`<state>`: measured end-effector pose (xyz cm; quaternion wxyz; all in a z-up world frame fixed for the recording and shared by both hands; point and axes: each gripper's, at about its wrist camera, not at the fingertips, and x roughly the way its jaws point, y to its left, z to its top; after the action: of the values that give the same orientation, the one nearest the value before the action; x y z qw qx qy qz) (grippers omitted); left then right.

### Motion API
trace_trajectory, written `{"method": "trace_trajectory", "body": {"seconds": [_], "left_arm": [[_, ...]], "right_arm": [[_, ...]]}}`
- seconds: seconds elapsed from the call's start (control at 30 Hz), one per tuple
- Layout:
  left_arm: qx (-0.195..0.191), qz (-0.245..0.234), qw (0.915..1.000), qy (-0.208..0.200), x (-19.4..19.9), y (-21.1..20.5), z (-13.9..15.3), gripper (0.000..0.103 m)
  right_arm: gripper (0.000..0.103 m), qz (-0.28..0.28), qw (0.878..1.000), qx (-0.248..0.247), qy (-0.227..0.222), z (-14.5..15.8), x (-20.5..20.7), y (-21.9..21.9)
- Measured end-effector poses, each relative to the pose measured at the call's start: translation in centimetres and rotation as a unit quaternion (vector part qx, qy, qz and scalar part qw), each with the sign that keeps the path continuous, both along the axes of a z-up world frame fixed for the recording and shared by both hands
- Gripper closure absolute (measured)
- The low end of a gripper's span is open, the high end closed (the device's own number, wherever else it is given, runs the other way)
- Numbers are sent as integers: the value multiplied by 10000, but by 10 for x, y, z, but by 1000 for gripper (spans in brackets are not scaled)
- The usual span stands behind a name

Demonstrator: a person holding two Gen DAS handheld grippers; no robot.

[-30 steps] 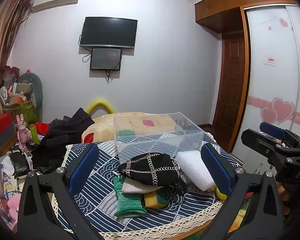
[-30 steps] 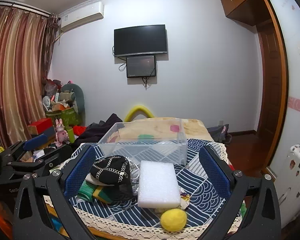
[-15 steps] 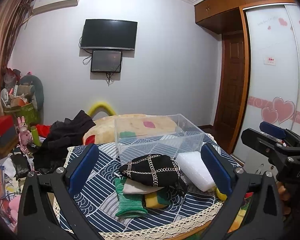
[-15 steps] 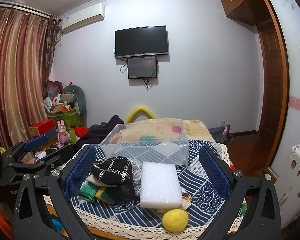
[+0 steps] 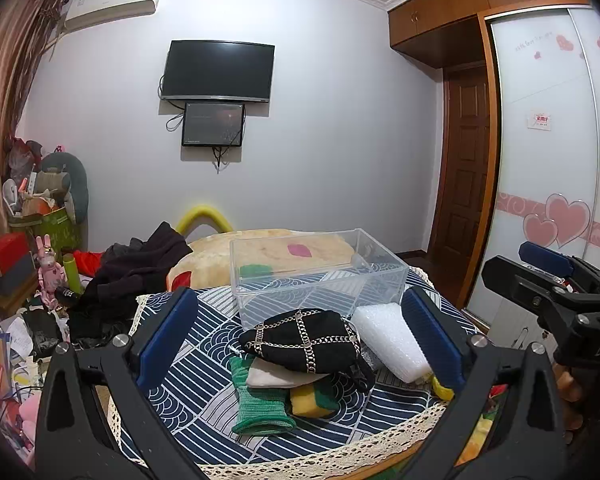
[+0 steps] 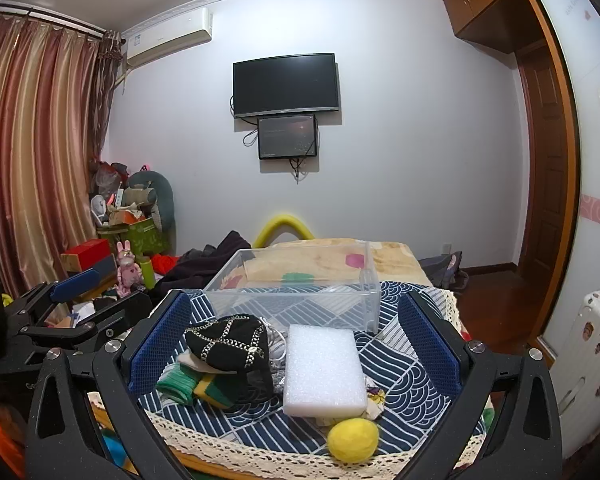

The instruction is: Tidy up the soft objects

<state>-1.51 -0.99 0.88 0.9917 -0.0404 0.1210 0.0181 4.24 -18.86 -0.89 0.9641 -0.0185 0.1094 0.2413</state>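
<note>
A black pouch with a chain grid [image 5: 302, 340] [image 6: 228, 342] lies on a pile with a white cloth, a green knit piece [image 5: 260, 404] and a yellow-green sponge [image 5: 310, 400]. A white foam block [image 5: 392, 340] [image 6: 322, 370] lies to its right, and a yellow ball [image 6: 352, 438] sits near the front edge. A clear plastic box [image 5: 316, 276] [image 6: 300, 288] stands empty behind them. My left gripper [image 5: 298, 344] is open, in front of the pile. My right gripper [image 6: 294, 344] is open, in front of the foam block.
The things lie on a round table with a blue patterned cloth [image 5: 196, 364] and lace edge. A bed with a beige blanket [image 5: 268, 248] and dark clothes [image 5: 136, 264] lies behind. Clutter and boxes [image 5: 16, 264] stand at the left; a wardrobe [image 5: 548, 168] at the right.
Both views have tilted slightly, so the table and objects sit a little lower in frame. Both grippers stay open and nothing on the table has moved.
</note>
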Motion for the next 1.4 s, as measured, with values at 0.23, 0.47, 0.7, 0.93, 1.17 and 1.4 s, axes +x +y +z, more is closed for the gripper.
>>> {"method": "trace_trajectory", "body": {"seconds": [0.23, 0.47, 0.7, 0.93, 1.17, 1.4], "left_arm": [[7, 2, 10000, -16, -1, -1, 1, 0], [10, 1, 10000, -19, -1, -1, 1, 0], [4, -2, 10000, -22, -2, -1, 1, 0], [7, -9, 10000, -2, -1, -2, 1, 0], [26, -41, 10000, 75, 6, -4, -3, 0], [-62, -113, 9989, 459, 31, 3, -19, 0]], "right_arm": [[0, 22, 10000, 5, -16, 0, 0, 1], [0, 30, 10000, 9, -19, 0, -1, 1], [0, 30, 10000, 6, -4, 0, 0, 1], [0, 64, 10000, 11, 59, -4, 3, 2], [0, 69, 9998, 35, 161, -9, 11, -1], [0, 74, 9991, 36, 419, -19, 26, -6]]}}
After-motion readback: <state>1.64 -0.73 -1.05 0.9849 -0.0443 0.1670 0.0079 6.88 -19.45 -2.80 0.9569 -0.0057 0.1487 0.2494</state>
